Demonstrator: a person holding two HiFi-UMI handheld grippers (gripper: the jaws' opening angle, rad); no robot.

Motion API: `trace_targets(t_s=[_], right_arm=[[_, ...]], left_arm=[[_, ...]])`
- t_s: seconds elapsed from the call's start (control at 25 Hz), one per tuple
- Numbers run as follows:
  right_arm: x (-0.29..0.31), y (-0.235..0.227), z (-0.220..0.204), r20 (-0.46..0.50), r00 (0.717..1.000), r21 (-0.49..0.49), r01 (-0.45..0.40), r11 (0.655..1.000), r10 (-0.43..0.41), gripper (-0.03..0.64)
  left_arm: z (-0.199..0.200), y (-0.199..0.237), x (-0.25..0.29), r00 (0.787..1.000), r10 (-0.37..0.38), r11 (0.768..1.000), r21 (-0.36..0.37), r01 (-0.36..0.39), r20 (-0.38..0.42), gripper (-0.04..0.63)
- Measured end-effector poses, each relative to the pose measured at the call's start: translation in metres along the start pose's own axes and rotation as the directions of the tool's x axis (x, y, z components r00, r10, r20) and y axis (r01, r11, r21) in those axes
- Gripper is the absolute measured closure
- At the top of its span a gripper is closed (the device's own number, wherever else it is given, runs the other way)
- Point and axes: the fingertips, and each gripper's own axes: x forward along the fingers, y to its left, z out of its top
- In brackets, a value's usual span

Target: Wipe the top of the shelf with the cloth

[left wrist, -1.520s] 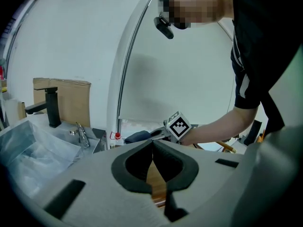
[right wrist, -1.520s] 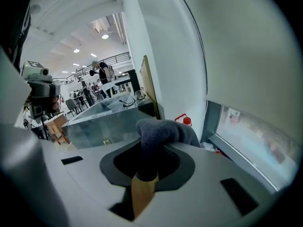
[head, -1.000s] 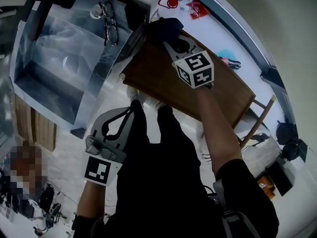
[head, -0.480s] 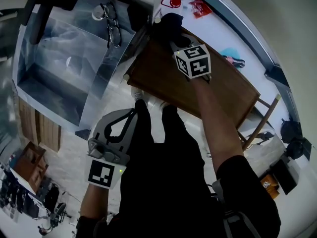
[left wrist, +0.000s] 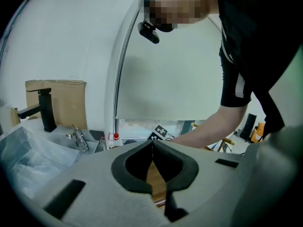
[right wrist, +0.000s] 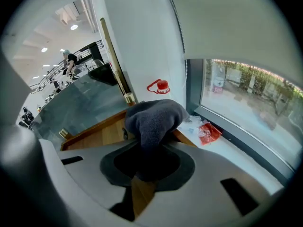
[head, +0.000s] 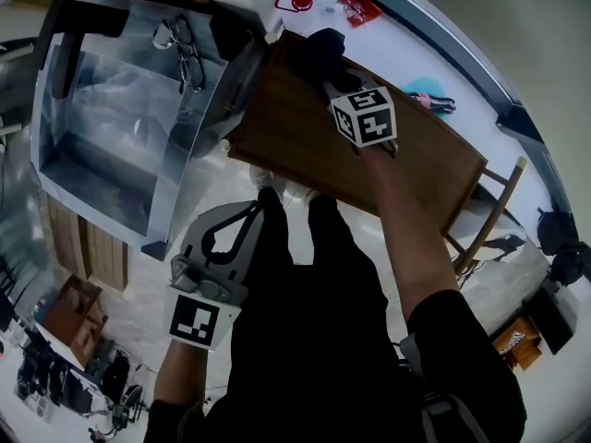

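Observation:
The brown wooden shelf top (head: 305, 137) runs slantwise across the head view. A dark grey cloth (head: 321, 50) lies bunched on its far corner, and my right gripper (head: 334, 83) is shut on it. In the right gripper view the cloth (right wrist: 154, 122) bulges out from between the jaws over the wood (right wrist: 102, 134). My left gripper (head: 242, 220) hangs low beside the person's dark trousers, away from the shelf, shut with nothing in it. In the left gripper view its jaws meet, and the left gripper (left wrist: 153, 143) points toward the shelf.
A steel sink (head: 111, 146) with a black tap (left wrist: 45, 109) and clear plastic sheet stands left of the shelf. Red items (head: 300, 0) and litter lie on the white sill (head: 434, 63) beyond. A wooden chair frame (head: 489, 224) stands at the shelf's right end.
The right gripper and cloth stay on the shelf's far corner, shifting only slightly. The head view has swung, so the shelf sits a little more centred. The left gripper keeps hanging low.

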Motion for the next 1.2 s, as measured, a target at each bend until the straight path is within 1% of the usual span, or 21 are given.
trace_targets(t_s=[0.68, 0.84, 1.2], right_arm=[[-0.072, -0.065, -0.067, -0.007, 0.996, 0.117, 0.085, 0.989, -0.085, 0.558], [-0.088, -0.076, -0.082, -0.005, 0.995, 0.151, 0.099, 0.984, -0.100, 0.558], [-0.131, -0.105, -0.125, -0.015, 0.988, 0.208, 0.153, 0.966, -0.153, 0.558]], left_arm=[[0.018, -0.065, 0.045, 0.992, -0.122, 0.990, 0.070, 0.123, -0.020, 0.574], [0.022, -0.081, 0.054, 0.988, -0.151, 0.984, 0.095, 0.153, -0.025, 0.575], [0.029, -0.119, 0.073, 0.978, -0.208, 0.970, 0.121, 0.210, -0.031, 0.575]])
